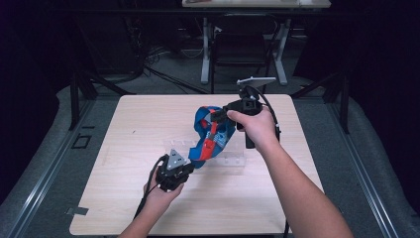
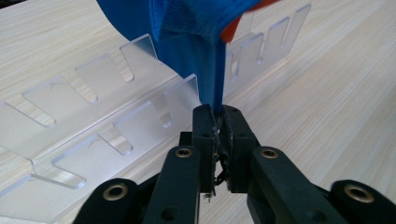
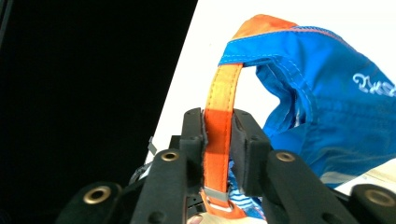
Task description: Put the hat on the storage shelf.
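Note:
A blue fabric bag [image 1: 205, 130] with an orange strap [image 1: 213, 131] hangs above the middle of the wooden table [image 1: 124, 198]. My right gripper [image 1: 219, 115] holds it up from the right, shut on the orange strap [image 3: 224, 88]; the blue cloth [image 3: 327, 116] with white lettering droops beside its jaws. My left gripper [image 1: 191, 162] sits lower, near the table, shut on a thin blue strip [image 2: 214, 70] at the bag's bottom end. In the left gripper view my left gripper [image 2: 216, 114] pinches that strip tightly, and the bag's bulk [image 2: 187, 23] hangs above.
A clear acrylic rack [image 1: 230, 159] with slotted tabs lies on the table under the bag; its tabs [image 2: 93, 93] are right beside the left jaws. Beyond the table stand a chair and a desk frame [image 1: 242, 44] on dark floor.

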